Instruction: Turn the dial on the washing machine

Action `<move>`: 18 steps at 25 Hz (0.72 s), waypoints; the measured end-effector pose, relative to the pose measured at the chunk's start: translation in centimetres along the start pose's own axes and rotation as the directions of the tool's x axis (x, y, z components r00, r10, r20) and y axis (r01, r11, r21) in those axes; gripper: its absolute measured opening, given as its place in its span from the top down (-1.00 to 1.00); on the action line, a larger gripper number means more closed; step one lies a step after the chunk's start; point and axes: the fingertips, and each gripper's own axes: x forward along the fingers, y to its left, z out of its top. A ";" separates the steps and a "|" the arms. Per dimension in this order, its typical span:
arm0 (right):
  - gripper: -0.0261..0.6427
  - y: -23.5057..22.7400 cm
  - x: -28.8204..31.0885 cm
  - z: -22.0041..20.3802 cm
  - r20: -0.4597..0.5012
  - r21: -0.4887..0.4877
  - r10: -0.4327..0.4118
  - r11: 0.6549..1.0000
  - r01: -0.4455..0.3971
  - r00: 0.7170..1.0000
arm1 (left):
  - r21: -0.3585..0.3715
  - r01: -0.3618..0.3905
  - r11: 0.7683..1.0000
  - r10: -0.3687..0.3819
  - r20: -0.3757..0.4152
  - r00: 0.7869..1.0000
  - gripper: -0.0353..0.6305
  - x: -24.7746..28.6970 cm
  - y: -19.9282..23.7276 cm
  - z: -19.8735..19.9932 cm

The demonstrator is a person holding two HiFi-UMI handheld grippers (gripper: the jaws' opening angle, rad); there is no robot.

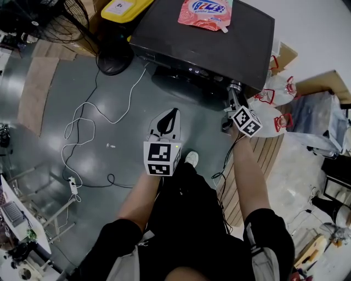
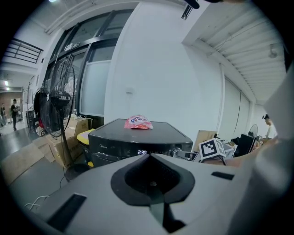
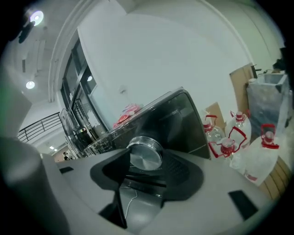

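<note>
On right gripper (image 1: pixel 233 97), jaws wide yet clamped round silver dial (image 3: pixel 145 154) at right end of washing machine (image 1: pixel 219 52) front, left gripper (image 1: pixel 173 114) jaws together, empty, well back from machine, pink pouch (image 1: pixel 206 13) atop it beyond, red-handled jugs (image 1: pixel 277 90) just right of right gripper, fan (image 2: pixel 57 105) off left

The left gripper (image 1: pixel 174 111) is held in front of the body on a bent left forearm (image 1: pixel 140 197), pointing forward and slightly down, its jaws pressed together with nothing between them. The right forearm (image 1: pixel 249 175) reaches further out, and the right gripper (image 1: pixel 235 92) at its end is rolled to one side. Its jaws stand wide, one on either side of the dial (image 3: pixel 146 158), clamping it.
</note>
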 end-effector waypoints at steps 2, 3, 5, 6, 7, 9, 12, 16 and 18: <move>0.26 -0.1 -0.5 0.2 0.019 -0.012 -0.036 0.999 0.036 0.999 | 0.003 0.002 1.000 -0.002 0.003 1.000 0.87 -0.1 0.2 0.2; 0.27 0.1 -1.0 0.5 0.033 -0.032 -0.054 0.998 0.055 0.998 | 0.005 0.004 1.000 -0.004 0.006 1.000 0.87 -0.2 0.2 0.4; 0.44 1.2 -2.7 1.3 0.062 -0.102 -0.061 0.993 0.067 0.996 | 0.009 0.009 1.000 -0.009 0.014 1.000 0.87 -0.7 0.2 1.0; 0.60 2.2 -3.8 1.9 0.074 -0.148 -0.056 0.987 0.066 0.996 | 0.011 0.012 1.000 -0.012 0.022 1.000 0.87 -1.0 0.2 1.5; 0.80 3.3 -4.9 2.7 0.087 -0.197 -0.054 0.978 0.070 0.995 | 0.014 0.016 1.000 -0.016 0.031 0.999 0.87 -1.3 0.1 2.0; 0.92 5.2 -7.4 4.9 0.126 -0.287 -0.065 0.953 0.099 0.990 | 0.022 0.024 0.999 -0.025 0.054 0.998 0.87 -1.8 -0.3 3.4; 0.92 8.0 -10.9 9.0 0.212 -0.369 -0.061 0.919 0.138 0.975 | 0.032 0.033 0.999 -0.036 0.098 0.995 0.87 -2.3 -0.6 5.8; 0.92 12.2 -14.9 13.8 0.303 -0.429 -0.001 0.893 0.137 0.953 | 0.059 0.049 0.997 -0.058 0.150 0.987 0.87 -3.1 -1.2 9.0; 0.92 14.1 -16.8 15.4 0.336 -0.427 0.027 0.896 0.126 0.942 | 0.077 0.060 0.995 -0.073 0.171 0.982 0.87 -3.7 -1.7 10.4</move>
